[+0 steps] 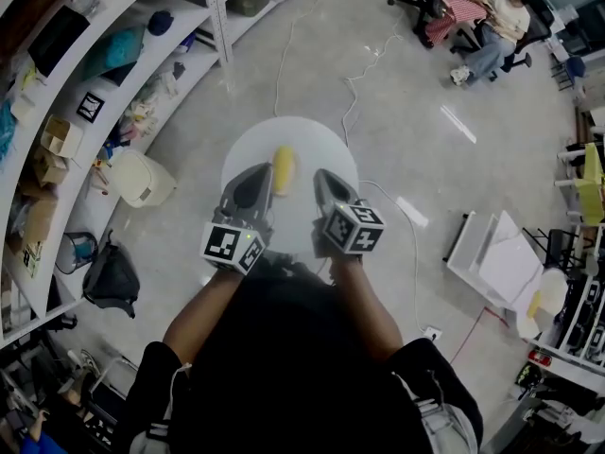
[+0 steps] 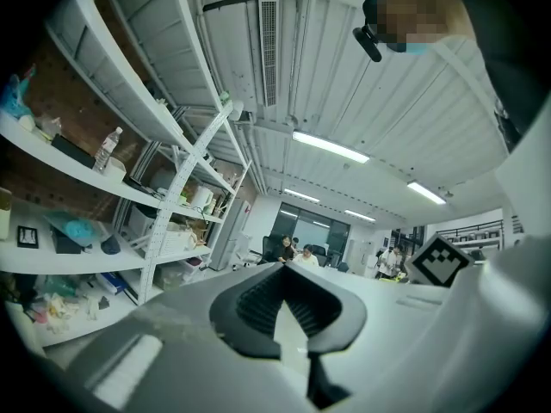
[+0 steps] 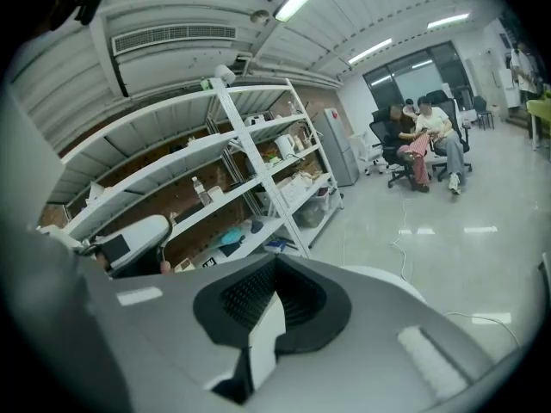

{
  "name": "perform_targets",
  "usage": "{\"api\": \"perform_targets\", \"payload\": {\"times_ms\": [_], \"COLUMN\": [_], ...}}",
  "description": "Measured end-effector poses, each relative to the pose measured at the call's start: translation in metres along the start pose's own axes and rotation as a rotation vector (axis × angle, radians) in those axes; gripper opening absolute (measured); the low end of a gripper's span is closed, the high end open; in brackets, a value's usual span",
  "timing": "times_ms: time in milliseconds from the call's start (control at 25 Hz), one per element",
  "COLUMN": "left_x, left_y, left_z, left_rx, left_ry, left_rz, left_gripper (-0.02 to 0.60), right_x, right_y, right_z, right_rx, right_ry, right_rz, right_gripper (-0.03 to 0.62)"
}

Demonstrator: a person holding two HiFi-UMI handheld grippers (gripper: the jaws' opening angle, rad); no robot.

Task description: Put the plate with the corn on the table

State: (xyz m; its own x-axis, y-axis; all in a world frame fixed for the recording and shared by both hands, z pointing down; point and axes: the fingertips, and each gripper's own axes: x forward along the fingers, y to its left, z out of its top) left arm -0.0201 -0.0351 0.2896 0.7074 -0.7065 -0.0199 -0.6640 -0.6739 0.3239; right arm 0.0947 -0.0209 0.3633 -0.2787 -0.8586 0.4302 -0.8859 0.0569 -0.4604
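In the head view a round white plate hangs in front of me over the floor, and a yellow corn cob lies on it near its middle. My left gripper is shut on the plate's near rim left of the corn. My right gripper is shut on the same rim right of the corn. In the left gripper view a white sliver of the plate shows between the closed jaws of the left gripper. The right gripper view shows the same plate edge pinched in the right gripper.
White shelving full of goods curves along the left. A white bin and a black bag stand on the floor beside it. Cables run across the grey floor. Seated people are at the far right, white boards at the right.
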Motion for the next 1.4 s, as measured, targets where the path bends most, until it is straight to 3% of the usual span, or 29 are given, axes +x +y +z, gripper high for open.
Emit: {"api": "perform_targets", "payload": {"times_ms": [600, 1400], "left_x": [-0.01, -0.009], "left_y": [-0.027, -0.033], "left_z": [0.014, 0.016], "left_rx": [0.034, 0.054], "left_ry": [-0.019, -0.021], "left_rz": [-0.022, -0.043], "left_gripper": [0.003, 0.003], "right_x": [-0.055, -0.066], "right_y": [0.026, 0.036], "right_z": [0.048, 0.057], "right_rx": [-0.085, -0.1], "right_ry": [-0.222, -0.248], "right_rz": [0.071, 0.111], "right_gripper": [0.009, 0.009]}}
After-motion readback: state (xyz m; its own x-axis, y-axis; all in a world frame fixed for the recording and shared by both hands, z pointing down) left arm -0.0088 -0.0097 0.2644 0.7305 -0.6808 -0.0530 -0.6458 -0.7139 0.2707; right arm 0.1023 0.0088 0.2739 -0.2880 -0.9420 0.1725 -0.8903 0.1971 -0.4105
